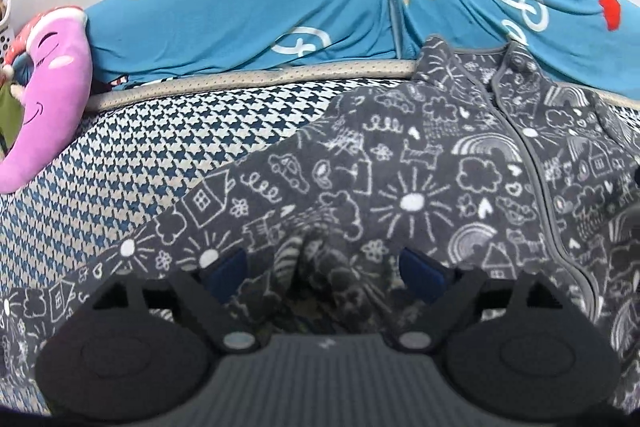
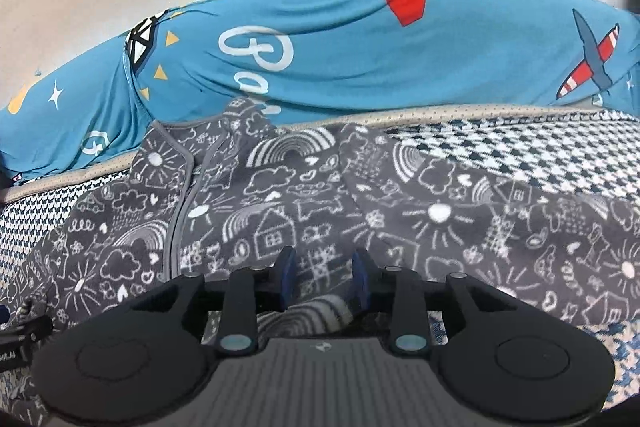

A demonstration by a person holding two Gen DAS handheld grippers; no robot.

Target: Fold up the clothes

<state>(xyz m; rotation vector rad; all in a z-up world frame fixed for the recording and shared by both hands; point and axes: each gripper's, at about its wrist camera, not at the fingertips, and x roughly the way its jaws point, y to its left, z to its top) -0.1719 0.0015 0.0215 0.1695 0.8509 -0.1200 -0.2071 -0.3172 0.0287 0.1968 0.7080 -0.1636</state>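
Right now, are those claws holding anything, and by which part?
Nothing is clearly held. Both the left claw and the right claw are open over the garment's near edge.

The left gripper [image 1: 322,269] is held low and level, its 2 blue-padded fingers [image 1: 424,273] spread wide, with a bunched fold of the grey doodle-print garment [image 1: 400,155] lying in the gap between them; the pads do not press it. The right gripper [image 2: 323,277] points the same way, its 2 fingers [image 2: 286,273] much closer together but with a clear gap, patterned cloth showing between them untouched.
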